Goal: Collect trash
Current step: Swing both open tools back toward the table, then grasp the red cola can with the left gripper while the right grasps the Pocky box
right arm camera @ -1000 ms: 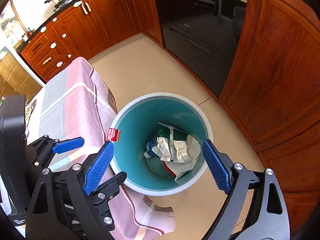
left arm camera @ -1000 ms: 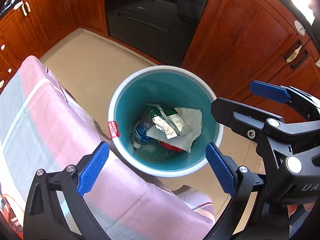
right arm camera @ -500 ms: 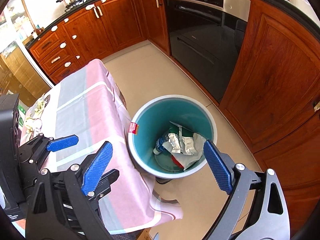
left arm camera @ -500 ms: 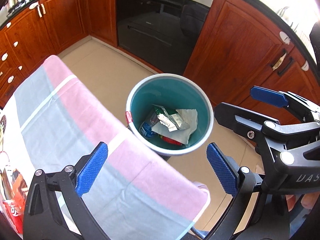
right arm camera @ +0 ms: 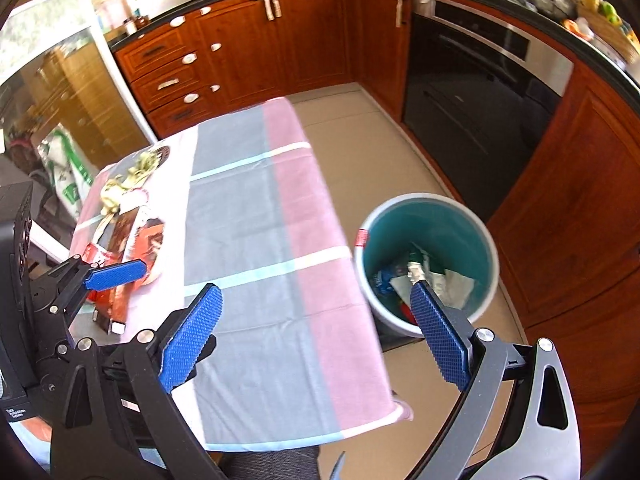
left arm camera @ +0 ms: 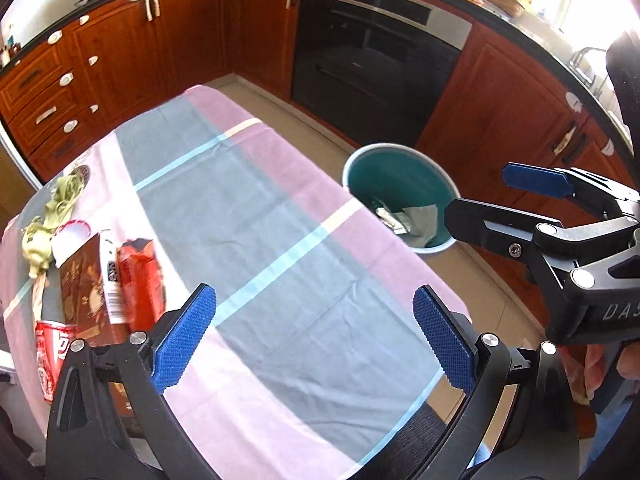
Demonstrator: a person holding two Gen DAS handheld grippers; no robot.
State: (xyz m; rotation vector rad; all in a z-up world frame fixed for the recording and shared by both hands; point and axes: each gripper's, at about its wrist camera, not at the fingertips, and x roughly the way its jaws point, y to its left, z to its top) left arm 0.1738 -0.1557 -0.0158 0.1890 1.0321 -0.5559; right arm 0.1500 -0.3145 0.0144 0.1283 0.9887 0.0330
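A teal bin [left arm camera: 400, 176] [right arm camera: 448, 232] stands on the floor by the table's right edge, with wrappers and a bottle [right arm camera: 420, 280] inside. On the table's left end lie a brown and orange wrapper [left arm camera: 116, 276] [right arm camera: 132, 240], a red can [left arm camera: 48, 356], a white lid [left arm camera: 70, 236] and green peels [left arm camera: 52, 216] [right arm camera: 128, 176]. My left gripper [left arm camera: 312, 336] is open and empty above the cloth. My right gripper [right arm camera: 316, 332] is open and empty, above the table's edge beside the bin; it also shows in the left wrist view [left arm camera: 492, 204].
The table carries a pink and grey checked cloth [left arm camera: 260, 216] [right arm camera: 264, 216]. Wooden cabinets [left arm camera: 120, 52] and a black oven [left arm camera: 368, 68] line the far walls. Beige floor [right arm camera: 360, 128] lies between table and cabinets.
Both grippers have pulled back and up from above the bin. The view now takes in the table and the trash at its left end. Both stay open.
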